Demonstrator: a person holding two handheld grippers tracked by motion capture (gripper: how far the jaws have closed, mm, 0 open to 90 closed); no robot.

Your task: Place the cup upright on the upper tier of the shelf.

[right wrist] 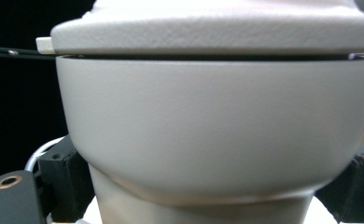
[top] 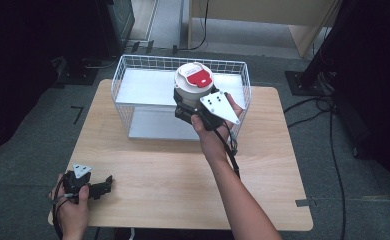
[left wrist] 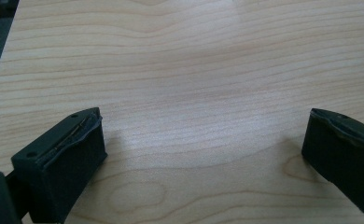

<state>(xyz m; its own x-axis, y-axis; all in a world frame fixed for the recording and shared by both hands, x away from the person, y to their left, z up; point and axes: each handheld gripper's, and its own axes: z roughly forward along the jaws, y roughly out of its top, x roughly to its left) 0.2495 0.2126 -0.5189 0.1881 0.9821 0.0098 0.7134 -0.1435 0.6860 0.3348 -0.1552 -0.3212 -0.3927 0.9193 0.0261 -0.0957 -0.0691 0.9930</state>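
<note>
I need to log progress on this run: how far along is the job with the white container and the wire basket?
Done: the right gripper has the white lidded container clamped around its narrower base, lifted at the front wall of the wire basket.
In hand: carrying it there; whether it is going in or coming out I cannot tell.
Left: setting it down and letting go. The left gripper rests open on the table.

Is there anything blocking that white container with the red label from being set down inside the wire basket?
Nothing visible does. The right gripper holds the white container over the wire basket, about level with its front rim. The grey basket floor beside it looks bare.
</note>
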